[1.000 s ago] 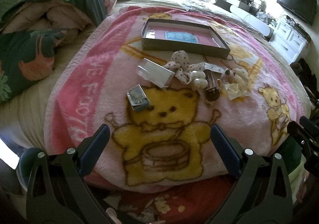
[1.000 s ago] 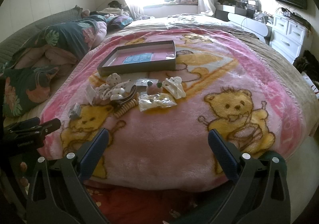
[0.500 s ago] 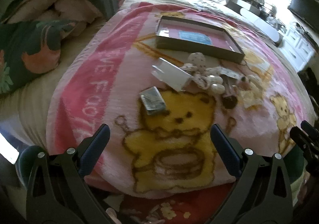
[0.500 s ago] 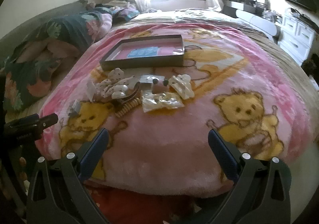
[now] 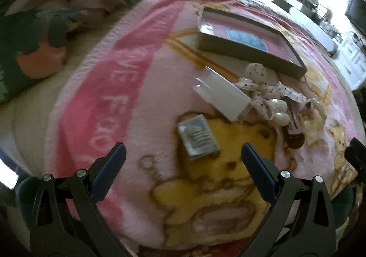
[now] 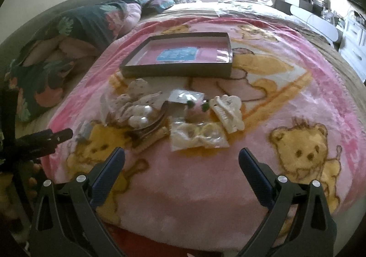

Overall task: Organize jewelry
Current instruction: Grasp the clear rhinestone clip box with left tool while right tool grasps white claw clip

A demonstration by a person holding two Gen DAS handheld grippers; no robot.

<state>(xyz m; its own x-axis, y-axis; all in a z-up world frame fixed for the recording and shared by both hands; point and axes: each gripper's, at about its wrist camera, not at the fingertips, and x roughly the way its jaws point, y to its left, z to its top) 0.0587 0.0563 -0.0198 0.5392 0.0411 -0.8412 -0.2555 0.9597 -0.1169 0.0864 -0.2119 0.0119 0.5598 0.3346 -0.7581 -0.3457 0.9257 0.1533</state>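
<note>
A shallow grey box (image 5: 249, 50) (image 6: 180, 68) with a pink floor lies on the pink bear blanket. In front of it sits a heap of accessories: a spotted fabric bow (image 5: 258, 84) (image 6: 135, 97), a white card (image 5: 223, 97), a small grey packet (image 5: 197, 137), a clear bag of pale pieces (image 6: 196, 137), and a white claw clip (image 6: 228, 112). My left gripper (image 5: 183, 154) is open, just short of the grey packet. My right gripper (image 6: 181, 157) is open, just short of the clear bag. Nothing sits between either pair of fingers.
A rumpled leaf-print duvet (image 5: 34, 35) (image 6: 57, 51) lies along the left of the bed. White drawers (image 6: 352, 37) and a wall television (image 5: 355, 13) stand at the right. The pink blanket (image 6: 274, 101) hangs over the bed's near edge.
Both grippers have moved forward over the blanket toward the heap. The left view has swung so the grey packet sits nearer its centre. Both stay open.
</note>
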